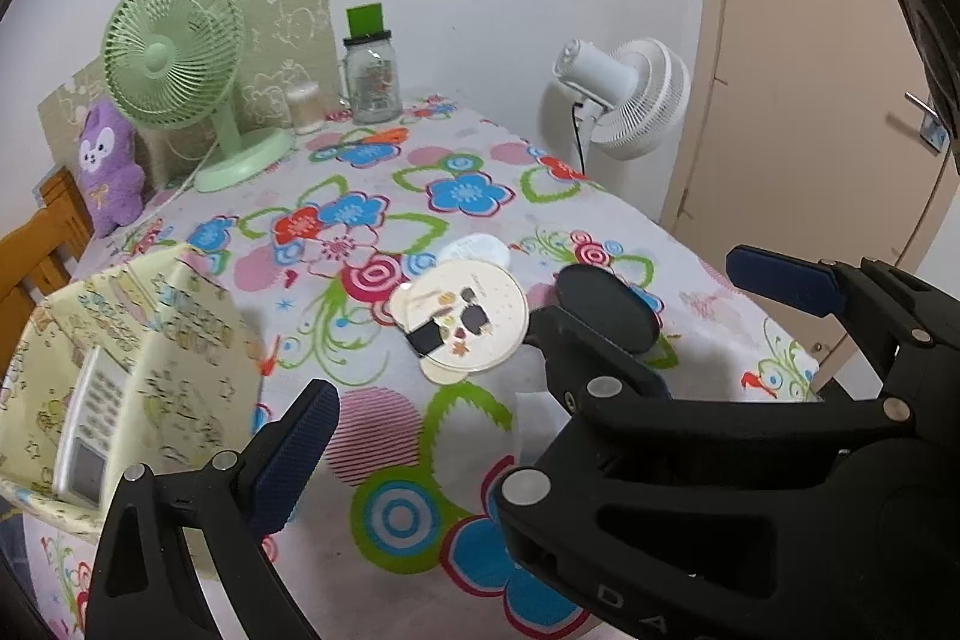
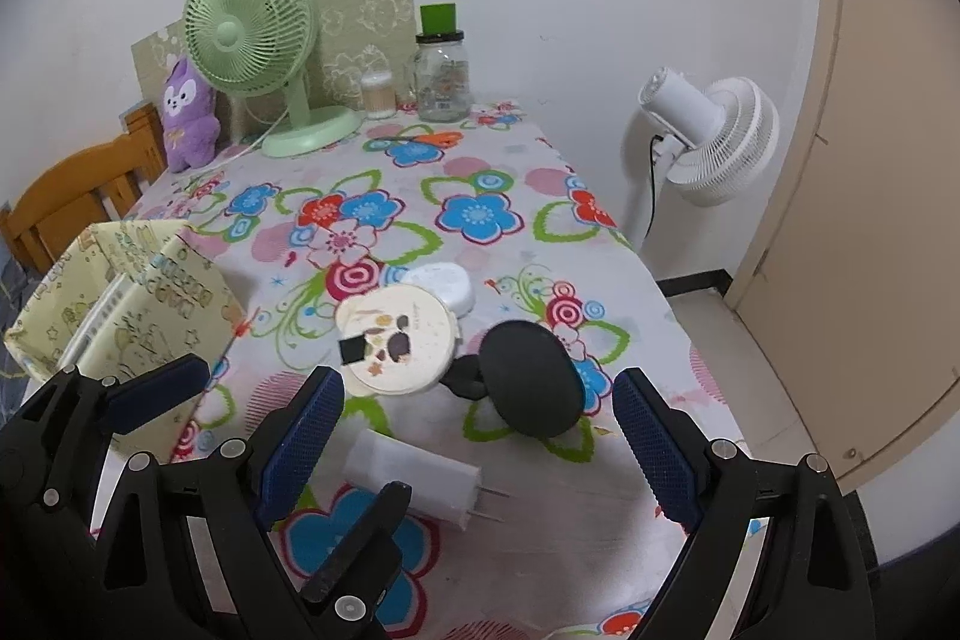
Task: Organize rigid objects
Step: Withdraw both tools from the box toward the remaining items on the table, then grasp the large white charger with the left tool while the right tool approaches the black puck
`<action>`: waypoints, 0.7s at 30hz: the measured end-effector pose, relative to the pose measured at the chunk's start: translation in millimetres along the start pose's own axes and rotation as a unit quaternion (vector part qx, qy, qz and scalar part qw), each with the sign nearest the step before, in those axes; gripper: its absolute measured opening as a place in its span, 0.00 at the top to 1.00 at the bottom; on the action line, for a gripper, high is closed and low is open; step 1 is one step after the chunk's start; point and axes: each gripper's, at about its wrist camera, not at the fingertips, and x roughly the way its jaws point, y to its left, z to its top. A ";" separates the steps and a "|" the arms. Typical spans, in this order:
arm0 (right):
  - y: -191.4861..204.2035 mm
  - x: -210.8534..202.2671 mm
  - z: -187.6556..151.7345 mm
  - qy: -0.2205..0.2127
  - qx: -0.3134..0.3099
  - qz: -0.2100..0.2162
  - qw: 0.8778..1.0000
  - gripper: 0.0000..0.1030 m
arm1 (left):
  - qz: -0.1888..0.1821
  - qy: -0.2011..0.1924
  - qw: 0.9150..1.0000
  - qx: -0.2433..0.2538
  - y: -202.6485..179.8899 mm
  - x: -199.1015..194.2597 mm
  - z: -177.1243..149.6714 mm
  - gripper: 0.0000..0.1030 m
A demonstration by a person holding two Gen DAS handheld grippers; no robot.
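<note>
**Both tongs spread above the flowered surface**

While the right tongs (image 2: 480,451) hang spread and empty over a white plug adapter with metal prongs (image 2: 414,478), the left tongs (image 1: 528,376) are likewise spread, holding nothing. Just beyond lie a black oval case (image 2: 531,376) and a round cream compact with a black tab (image 2: 393,337), touching a small white disc (image 2: 444,283). Left, a pale yellow patterned box (image 1: 144,340) holds a white remote control (image 1: 90,424). Floral tablecloth (image 2: 480,172) covers the surface.

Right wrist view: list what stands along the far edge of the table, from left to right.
Purple plush toy → green fan → small clear container → glass jar. The white fan stands on the floor further right, off the table.
</note>
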 end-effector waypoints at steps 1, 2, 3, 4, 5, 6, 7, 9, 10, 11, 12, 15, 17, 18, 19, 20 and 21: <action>-1.8 3.4 -1.8 0.003 0.002 0.000 1.000 0.10 | -0.002 0.002 1.000 -0.001 -0.8 3.2 -1.6 0.03; -3.7 6.3 -3.6 0.005 0.004 0.000 1.000 0.10 | -0.004 0.003 1.000 -0.002 -1.4 6.1 -2.9 0.03; -5.2 9.2 -5.5 0.007 0.006 0.001 1.000 0.10 | -0.006 0.004 1.000 -0.003 -2.2 9.3 -4.5 0.03; -6.5 11.7 -7.3 0.006 0.008 0.001 1.000 0.10 | -0.008 0.005 1.000 -0.004 -2.9 11.4 -5.5 0.03; -7.7 14.2 -8.9 0.006 0.009 0.001 1.000 0.10 | -0.010 0.007 1.000 -0.004 -3.8 14.7 -7.1 0.03; -9.4 16.7 -11.2 0.005 0.011 -0.001 1.000 0.10 | -0.010 0.008 1.000 -0.004 -4.7 16.7 -8.0 0.03; -10.3 18.2 -12.9 0.005 0.011 -0.001 1.000 0.10 | -0.011 0.008 1.000 -0.003 -5.9 18.6 -9.3 0.03; -12.9 21.2 -16.1 0.005 0.014 -0.002 1.000 0.10 | -0.009 -0.003 1.000 0.001 -8.5 19.2 -11.2 0.02; -14.8 21.8 -16.9 0.005 0.016 -0.001 1.000 0.10 | -0.006 -0.006 1.000 0.005 -10.0 19.2 -11.4 0.02; -15.9 22.3 -17.5 0.006 0.018 0.000 1.000 0.10 | -0.005 -0.006 1.000 0.007 -11.6 18.9 -11.1 0.02; -17.8 22.4 -18.0 0.006 0.020 0.002 1.000 0.10 | -0.006 -0.005 1.000 0.007 -13.0 18.5 -10.7 0.02; -20.8 21.4 -18.5 0.007 0.020 0.002 1.000 0.10 | -0.012 0.001 1.000 0.007 -16.1 18.7 -9.0 0.02; -22.2 20.2 -18.5 0.004 0.019 -0.001 1.000 0.10 | -0.015 0.000 1.000 0.006 -18.5 18.6 -8.2 0.02; -23.6 19.7 -18.5 0.003 0.018 -0.003 1.000 0.10 | -0.017 0.002 1.000 0.005 -19.6 19.4 -7.8 0.02; -24.8 19.1 -18.6 0.001 0.016 -0.007 1.000 0.10 | -0.019 0.005 1.000 0.003 -20.7 20.2 -7.7 0.02; -26.0 18.6 -19.0 -0.001 0.014 -0.011 1.000 0.10 | -0.022 0.007 1.000 0.002 -22.2 21.8 -8.0 0.02; -27.4 18.8 -19.7 0.000 0.013 -0.016 1.000 0.10 | -0.025 0.011 1.000 0.001 -23.2 24.2 -8.4 0.02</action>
